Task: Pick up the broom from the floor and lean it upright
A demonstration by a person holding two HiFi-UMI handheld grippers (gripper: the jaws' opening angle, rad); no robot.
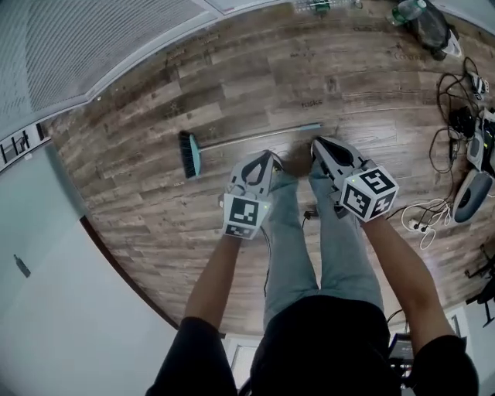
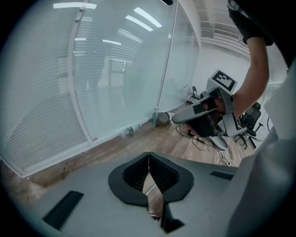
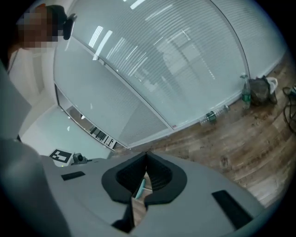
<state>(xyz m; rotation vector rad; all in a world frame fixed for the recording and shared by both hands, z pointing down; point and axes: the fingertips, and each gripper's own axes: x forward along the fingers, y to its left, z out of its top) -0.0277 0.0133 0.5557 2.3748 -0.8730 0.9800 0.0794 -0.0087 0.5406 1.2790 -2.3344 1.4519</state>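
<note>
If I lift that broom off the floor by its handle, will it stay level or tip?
The broom probably tips toward its teal brush head if gripped mid-handle. The thin pole looks stiff and light, possibly slippery to pinch.

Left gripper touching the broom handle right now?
Apart. Head view shows bare floor between the shut left gripper and the broom handle lying beyond its tips.

The broom (image 1: pixel 232 141) lay flat on the floor (image 1: pixel 147 209), its head to the left and its handle running right. The left gripper (image 1: pixel 268 157) and right gripper (image 1: pixel 317 144) hung side by side just near of the handle's right half, above the person's legs (image 1: pixel 290 240). Cables (image 1: pixel 452 100) lay at the right, with a bag (image 1: pixel 427 25) at the far right and a bottle (image 1: pixel 319 6) along the far wall.
</note>
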